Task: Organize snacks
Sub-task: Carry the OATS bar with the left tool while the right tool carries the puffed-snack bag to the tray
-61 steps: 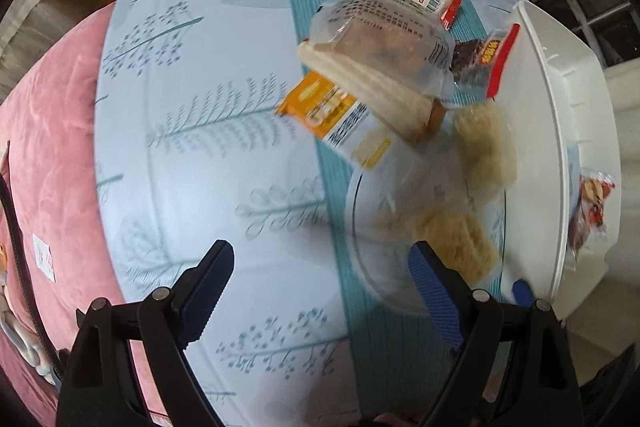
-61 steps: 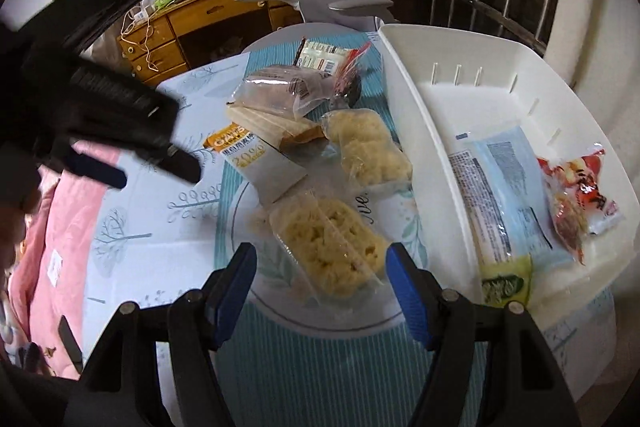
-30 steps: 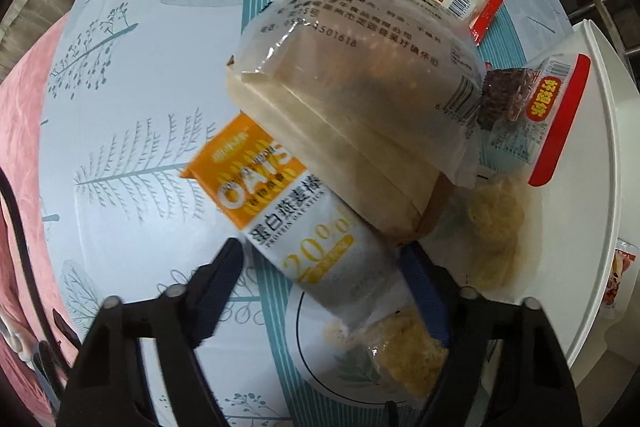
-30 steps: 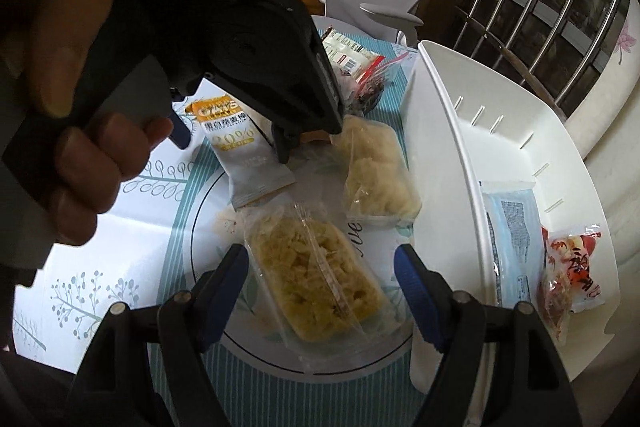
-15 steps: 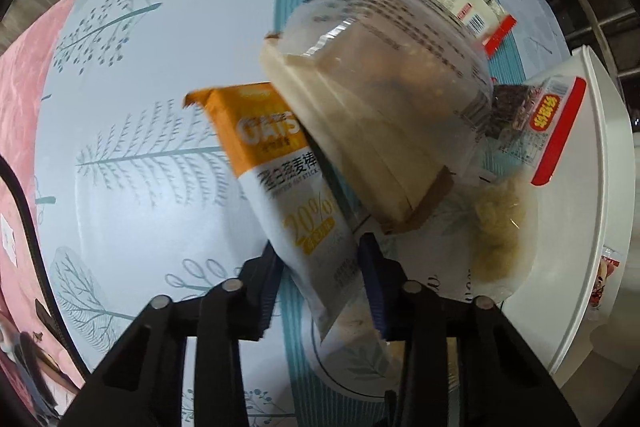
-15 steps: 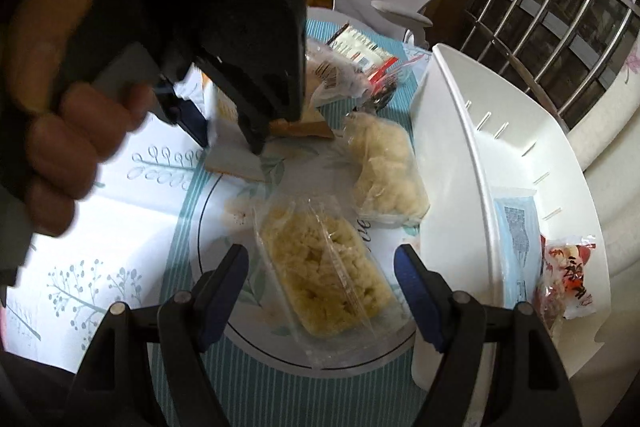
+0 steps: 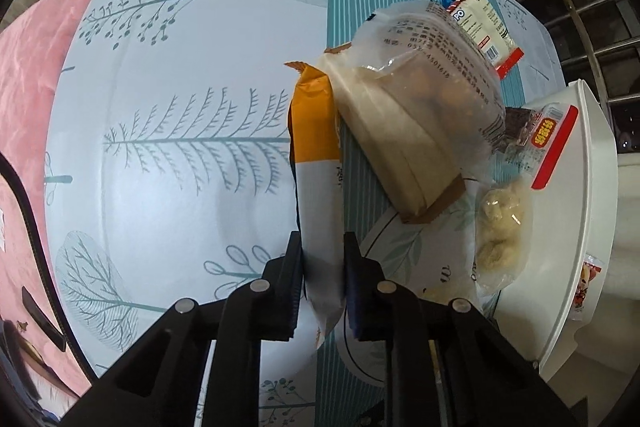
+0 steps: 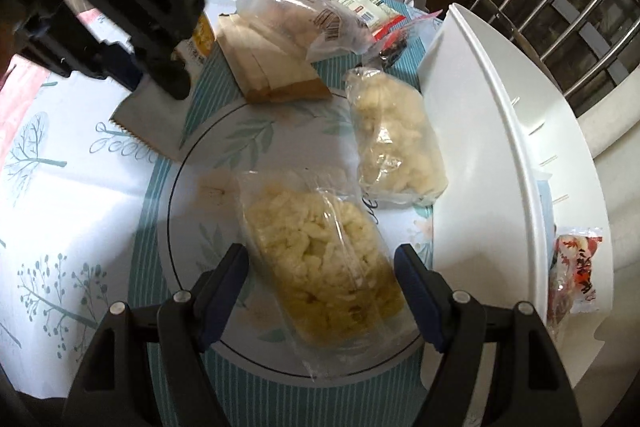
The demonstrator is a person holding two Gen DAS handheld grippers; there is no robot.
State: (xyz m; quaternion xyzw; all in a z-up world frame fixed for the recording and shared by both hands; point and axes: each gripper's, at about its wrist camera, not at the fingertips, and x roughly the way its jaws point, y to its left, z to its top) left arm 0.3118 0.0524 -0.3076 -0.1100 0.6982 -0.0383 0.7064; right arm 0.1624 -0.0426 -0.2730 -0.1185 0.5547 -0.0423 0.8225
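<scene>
The orange-and-white oat bar packet stands on edge at the centre of the left wrist view, its lower end pinched by the left gripper, whose jaws are closing on it. Its upper end touches the bagged sandwich to the right. In the right wrist view, the right gripper hangs released, jaws wide on either side of a clear pack of puffed snacks on the plate. The white bin runs along the right edge.
</scene>
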